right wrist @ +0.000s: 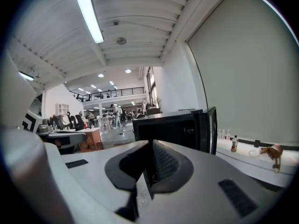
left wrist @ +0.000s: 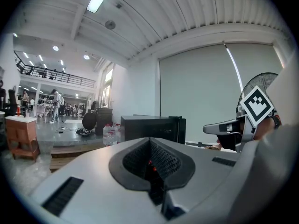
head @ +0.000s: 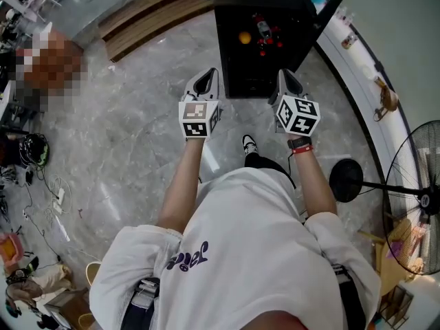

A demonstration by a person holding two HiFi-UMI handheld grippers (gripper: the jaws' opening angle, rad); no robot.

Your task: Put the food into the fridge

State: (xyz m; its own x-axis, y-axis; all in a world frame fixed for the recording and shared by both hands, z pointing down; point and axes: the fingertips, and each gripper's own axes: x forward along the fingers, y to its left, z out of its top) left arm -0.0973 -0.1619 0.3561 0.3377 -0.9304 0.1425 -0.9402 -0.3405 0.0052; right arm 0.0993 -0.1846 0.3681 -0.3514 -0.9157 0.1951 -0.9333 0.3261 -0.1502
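Observation:
A small black fridge (head: 265, 26) stands on the floor in front of me with its door (head: 328, 9) swung open to the right. Inside it lie an orange fruit (head: 245, 38) and some red items (head: 268, 40). My left gripper (head: 204, 81) hovers just short of the fridge's lower left corner, its jaws shut and empty. My right gripper (head: 289, 80) sits by the lower right corner, also shut with nothing between the pads. In the left gripper view the closed left gripper (left wrist: 152, 164) points at the fridge (left wrist: 149, 127). The right gripper (right wrist: 148, 167) faces the fridge's open front (right wrist: 173, 129).
A standing fan (head: 419, 198) and its round base (head: 345, 179) are at my right. A curved white ledge (head: 364, 67) with small bottles runs behind the fridge. Wooden steps (head: 158, 12) lie at the back left, with water bottles (left wrist: 110, 133) beside them. Cables and clutter line the left floor.

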